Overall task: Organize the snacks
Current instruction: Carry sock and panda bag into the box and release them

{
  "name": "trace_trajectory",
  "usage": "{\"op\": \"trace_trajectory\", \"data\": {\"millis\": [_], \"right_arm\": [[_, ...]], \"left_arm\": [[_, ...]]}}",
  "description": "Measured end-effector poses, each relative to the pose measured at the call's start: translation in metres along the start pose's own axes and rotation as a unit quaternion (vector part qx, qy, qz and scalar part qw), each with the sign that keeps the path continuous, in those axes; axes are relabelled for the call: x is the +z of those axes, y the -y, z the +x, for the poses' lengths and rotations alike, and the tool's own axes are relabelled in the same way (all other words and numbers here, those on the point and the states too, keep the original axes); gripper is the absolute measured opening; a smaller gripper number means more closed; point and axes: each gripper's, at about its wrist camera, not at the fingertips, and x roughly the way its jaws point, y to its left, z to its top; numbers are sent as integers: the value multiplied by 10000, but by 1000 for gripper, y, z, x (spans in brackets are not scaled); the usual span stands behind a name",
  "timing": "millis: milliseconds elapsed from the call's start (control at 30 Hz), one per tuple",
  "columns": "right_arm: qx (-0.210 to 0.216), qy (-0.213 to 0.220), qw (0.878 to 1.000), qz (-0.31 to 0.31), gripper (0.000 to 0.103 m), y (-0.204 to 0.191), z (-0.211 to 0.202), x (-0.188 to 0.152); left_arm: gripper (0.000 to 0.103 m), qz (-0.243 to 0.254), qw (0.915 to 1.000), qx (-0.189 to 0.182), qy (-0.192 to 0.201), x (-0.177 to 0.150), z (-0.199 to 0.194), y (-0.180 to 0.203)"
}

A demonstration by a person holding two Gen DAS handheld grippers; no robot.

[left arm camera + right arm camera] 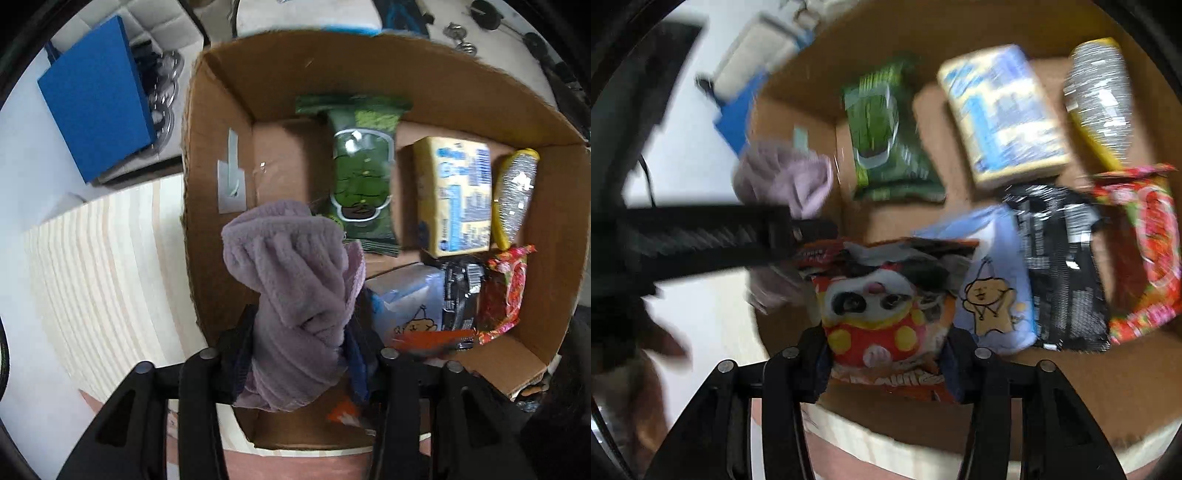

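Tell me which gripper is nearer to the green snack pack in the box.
Left. The left gripper, with a purple cloth between its fingers, hangs right beside the green snack pack. The right gripper, around an orange snack bag, sits at the cardboard box's near edge.

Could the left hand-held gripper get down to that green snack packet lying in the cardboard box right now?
Probably not yet. The left hand-held gripper hangs over the box and nothing lies on the green packet, but a purple cloth fills its jaws, so it would have to drop that first.
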Motion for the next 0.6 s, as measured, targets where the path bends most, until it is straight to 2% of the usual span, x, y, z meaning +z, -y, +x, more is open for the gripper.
{"op": "trace_trajectory", "data": {"millis": [33,100,233,467,533,567,600], "right_arm": [[-15,-157,9999,-57,75,-1,8,2],[-82,-153,9998,-135,85,-3,12,3],[-243,-37,9997,-97,85,-1,5,8],[-557,30,9983,-179,85,11,-25,6],[-741,114,9969,-237,86,14,-37,3],[-848,165,9959,-265,89,14,-53,1],[-956,218,9947,-295,96,16,-61,0]], "left_arm": [[48,-17,10000,-10,-63,2,3,-1],[51,-53,10000,-3,9,5,4,-4],[59,-89,9999,-57,119,8,1,-3],[62,-71,9993,-81,355,0,-15,8],[86,-97,9986,-159,492,-7,-22,13],[90,-104,9981,-186,583,-11,-25,15],[94,-94,9974,-171,698,-17,-29,18]]}}
